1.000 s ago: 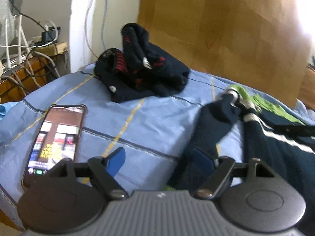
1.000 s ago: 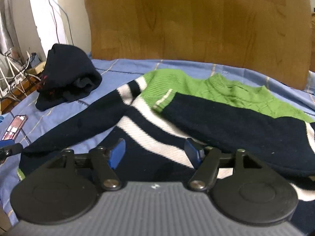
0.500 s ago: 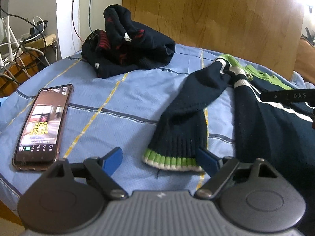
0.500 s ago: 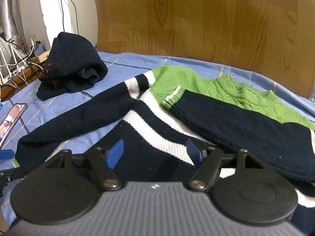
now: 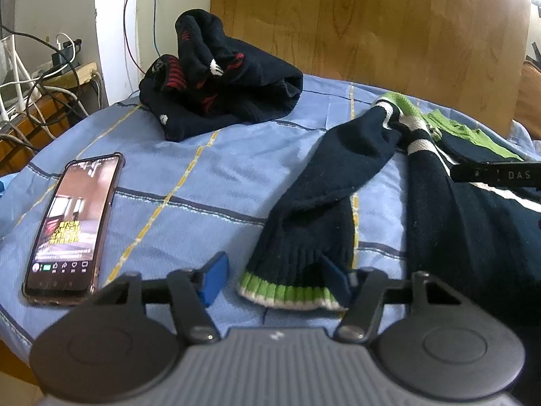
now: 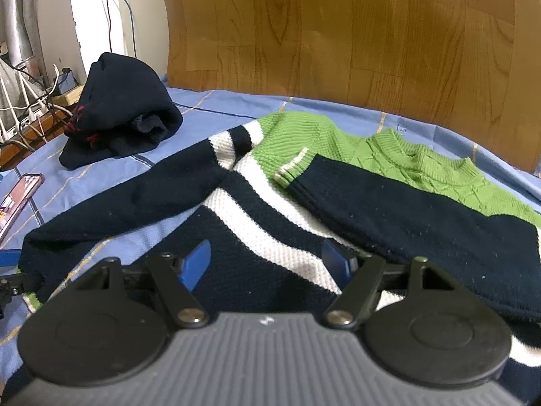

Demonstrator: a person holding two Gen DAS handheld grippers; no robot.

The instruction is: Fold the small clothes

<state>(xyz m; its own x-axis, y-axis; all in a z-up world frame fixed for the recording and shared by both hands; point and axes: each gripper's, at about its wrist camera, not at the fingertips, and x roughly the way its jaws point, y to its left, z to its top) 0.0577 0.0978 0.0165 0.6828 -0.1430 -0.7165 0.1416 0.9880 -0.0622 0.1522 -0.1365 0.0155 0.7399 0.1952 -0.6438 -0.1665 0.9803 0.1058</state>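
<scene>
Left gripper (image 5: 274,279): fingers spread wide, straddling the sleeve cuff (image 5: 287,292), nothing pinched.
Right gripper (image 6: 267,258): fingers spread, low over the sweater's striped front, holding nothing.
Sweater (image 6: 338,203): navy, white and green, flat on the blue bedsheet (image 5: 189,182), one sleeve folded across the chest.
Phone (image 5: 71,226): on the sheet, left of the cuff.
Dark bundle (image 5: 216,77): near the wooden headboard (image 6: 338,34).

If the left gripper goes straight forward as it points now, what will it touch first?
Most likely the sleeve cuff: it already lies between the open fingers of the left gripper, just ahead. Depth is hard to judge.
</scene>
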